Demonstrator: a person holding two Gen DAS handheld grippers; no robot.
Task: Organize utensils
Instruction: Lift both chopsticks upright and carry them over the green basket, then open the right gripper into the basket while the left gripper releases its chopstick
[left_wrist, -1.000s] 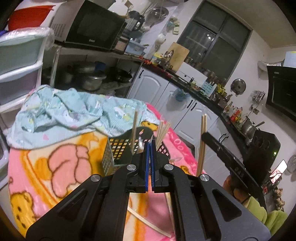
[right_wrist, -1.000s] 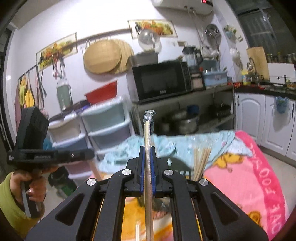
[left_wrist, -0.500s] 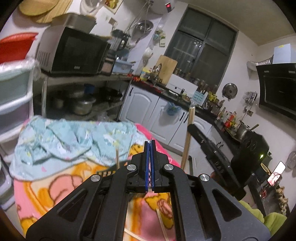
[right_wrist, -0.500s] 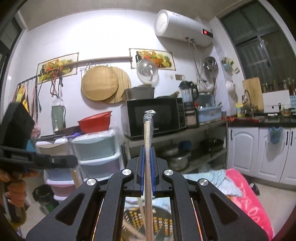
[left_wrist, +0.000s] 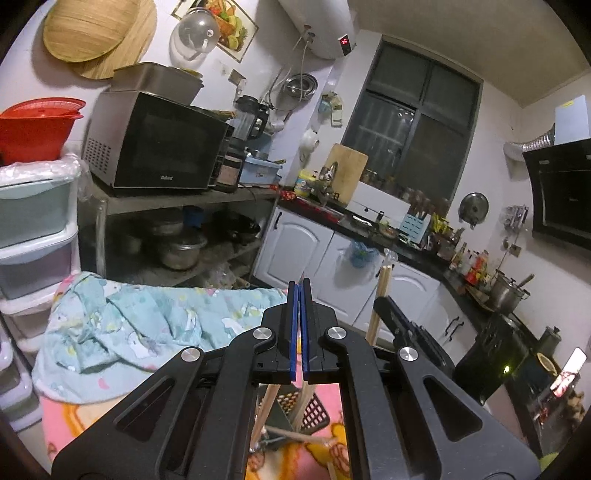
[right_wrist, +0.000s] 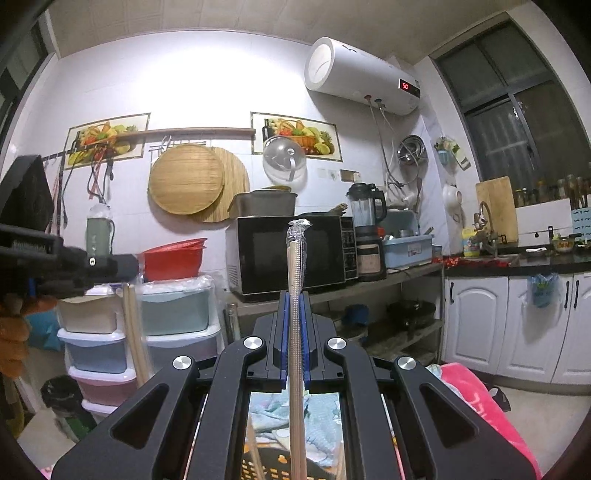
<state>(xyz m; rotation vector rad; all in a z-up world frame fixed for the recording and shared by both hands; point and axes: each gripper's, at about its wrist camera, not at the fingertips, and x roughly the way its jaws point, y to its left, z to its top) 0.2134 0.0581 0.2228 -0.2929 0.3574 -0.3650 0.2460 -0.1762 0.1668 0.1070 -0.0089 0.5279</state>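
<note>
Kitchen clutter is filling both views, with a pink cartoon blanket (left_wrist: 55, 424) covering the work surface low in the frame. Starting at the left, the left gripper (left_wrist: 300, 332) is showing its blue pads pressed together with nothing visible between them. Below its jaws, a black mesh utensil basket (left_wrist: 314, 410) is sitting on the blanket, with several loose chopsticks (left_wrist: 266, 406) standing and leaning in it (how many, I cannot tell).

Moving right, the right gripper (right_wrist: 294, 332) is clamping a plastic-wrapped pair of chopsticks (right_wrist: 297, 280), whose long axis is running straight along the fingers, the twisted wrapper tip pointing up and forward. That bundle's lower end is hanging down toward the basket rim (right_wrist: 277, 461), seen directly beneath the right jaws. So the right hand looks like the nearer one for the drop, which probably calls for lowering the bundle roughly upright into the basket among the others.
</note>
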